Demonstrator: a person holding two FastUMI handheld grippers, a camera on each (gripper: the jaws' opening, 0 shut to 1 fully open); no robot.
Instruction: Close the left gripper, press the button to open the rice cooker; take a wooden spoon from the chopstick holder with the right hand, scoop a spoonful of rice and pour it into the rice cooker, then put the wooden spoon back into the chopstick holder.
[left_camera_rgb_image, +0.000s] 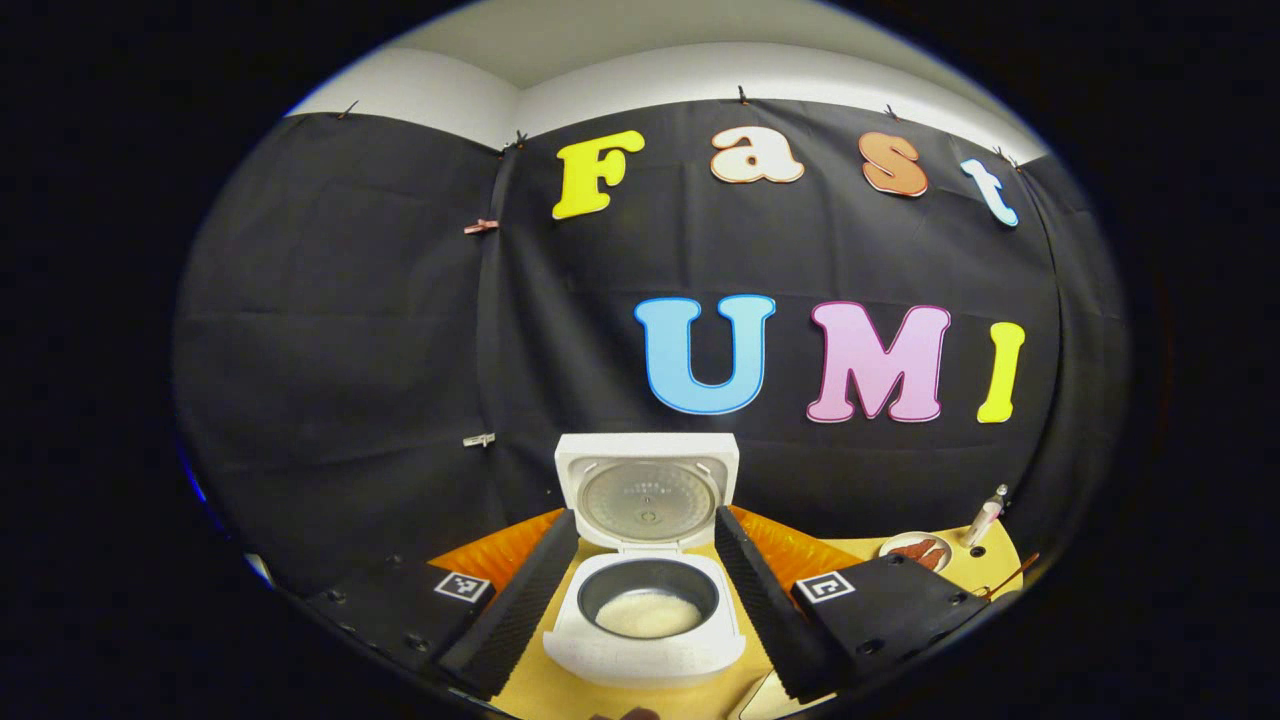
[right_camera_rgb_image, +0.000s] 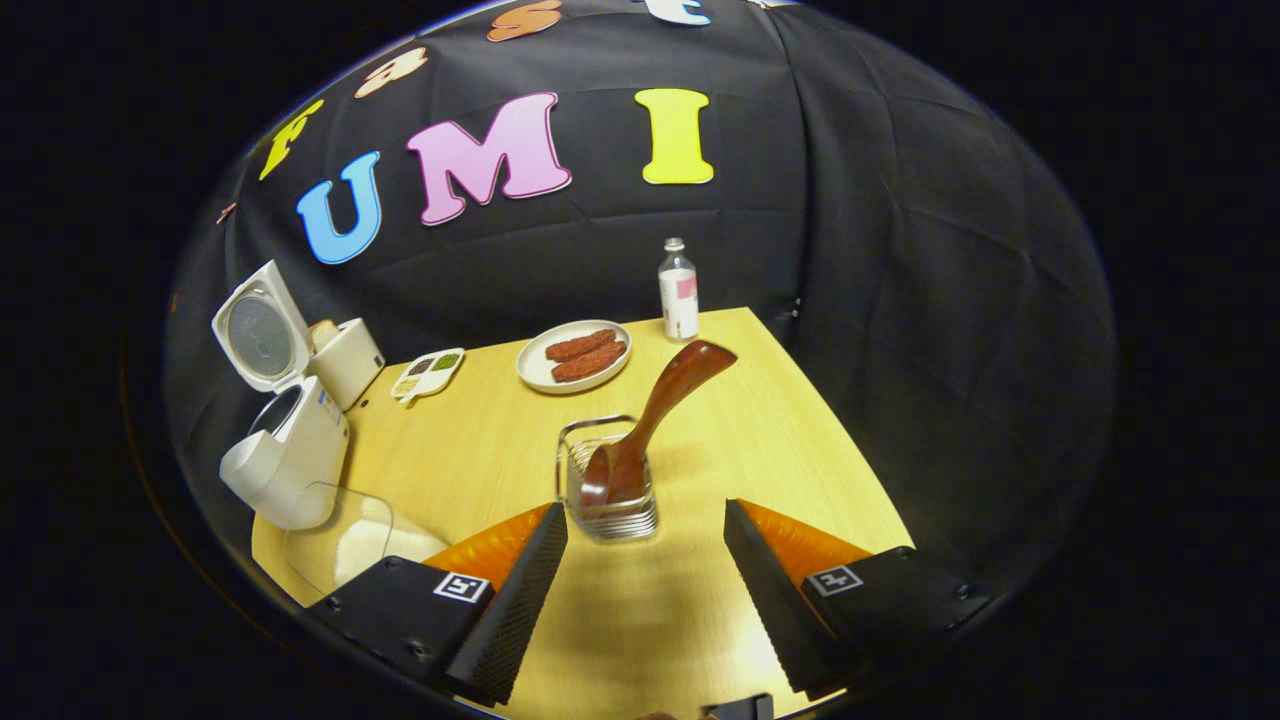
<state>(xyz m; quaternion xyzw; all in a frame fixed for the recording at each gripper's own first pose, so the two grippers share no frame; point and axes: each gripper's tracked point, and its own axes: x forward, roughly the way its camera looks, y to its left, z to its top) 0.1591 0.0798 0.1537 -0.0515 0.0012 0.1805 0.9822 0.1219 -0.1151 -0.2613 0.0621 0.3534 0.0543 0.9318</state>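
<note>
The white rice cooker (left_camera_rgb_image: 648, 620) stands with its lid (left_camera_rgb_image: 648, 490) raised upright, and white rice (left_camera_rgb_image: 648, 613) lies in its dark inner pot. My left gripper (left_camera_rgb_image: 645, 585) is open in front of it, a finger on either side of the pot, holding nothing. In the right gripper view the cooker (right_camera_rgb_image: 285, 455) is at the far left with its lid up. The wooden spoon (right_camera_rgb_image: 650, 420) rests bowl-down in the wire chopstick holder (right_camera_rgb_image: 607, 480), handle leaning to the upper right. My right gripper (right_camera_rgb_image: 645, 545) is open just in front of the holder, apart from it.
On the yellow table (right_camera_rgb_image: 480, 440) are a white plate with two sausages (right_camera_rgb_image: 574, 355), a small bottle (right_camera_rgb_image: 679, 290), a little divided dish (right_camera_rgb_image: 428, 373) and a clear container (right_camera_rgb_image: 345, 535) beside the cooker. A beige box (right_camera_rgb_image: 345, 360) stands behind the cooker. The table's right edge runs close to the black cloth wall.
</note>
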